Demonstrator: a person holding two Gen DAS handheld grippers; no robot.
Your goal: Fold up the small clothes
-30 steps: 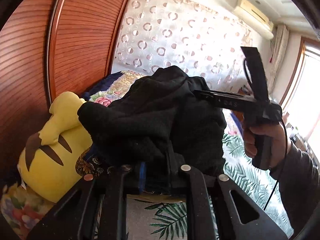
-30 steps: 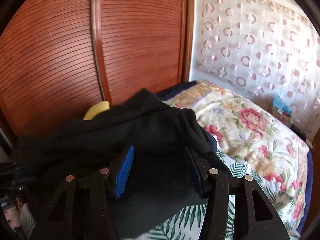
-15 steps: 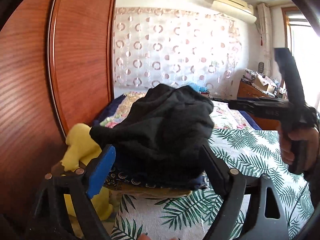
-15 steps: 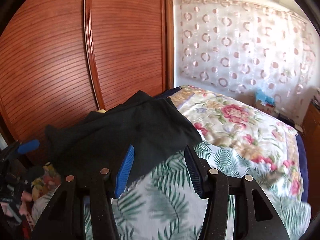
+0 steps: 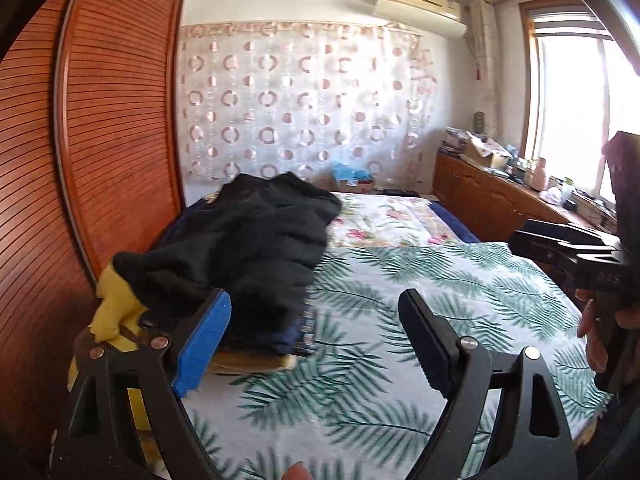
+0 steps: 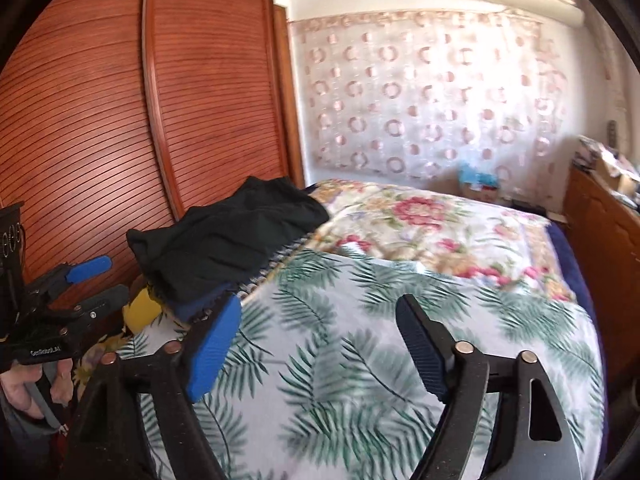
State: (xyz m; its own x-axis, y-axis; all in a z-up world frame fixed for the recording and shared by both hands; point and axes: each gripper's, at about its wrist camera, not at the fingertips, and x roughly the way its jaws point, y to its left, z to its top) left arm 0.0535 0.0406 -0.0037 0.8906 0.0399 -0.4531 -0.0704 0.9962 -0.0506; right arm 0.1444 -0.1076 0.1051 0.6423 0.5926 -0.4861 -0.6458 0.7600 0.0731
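A folded black garment point(image 5: 248, 248) point(image 6: 224, 240) lies on top of a stack of folded clothes at the left side of the bed, next to the wardrobe. My left gripper point(image 5: 316, 320) is open and empty, drawn back from the stack, its blue pad point(image 5: 204, 340) just in front of the garment's near edge. My right gripper point(image 6: 320, 320) hangs over the palm-leaf sheet to the right of the stack. Its jaws are opening with nothing between them. In the right wrist view the left gripper point(image 6: 108, 278) shows at the far left, fingers spread.
A yellow plush toy point(image 5: 116, 312) is wedged between the stack and the slatted wooden wardrobe point(image 5: 100, 140). The bed carries a palm-leaf sheet point(image 5: 420, 280) and a floral quilt point(image 6: 432, 224) behind it. A wooden cabinet point(image 5: 492, 200) runs along the right wall under the window.
Both grippers have let go of the black garment and pulled back from it, the right one far to the right. The garment now rests on the stack. Both pairs of jaws stand wider.
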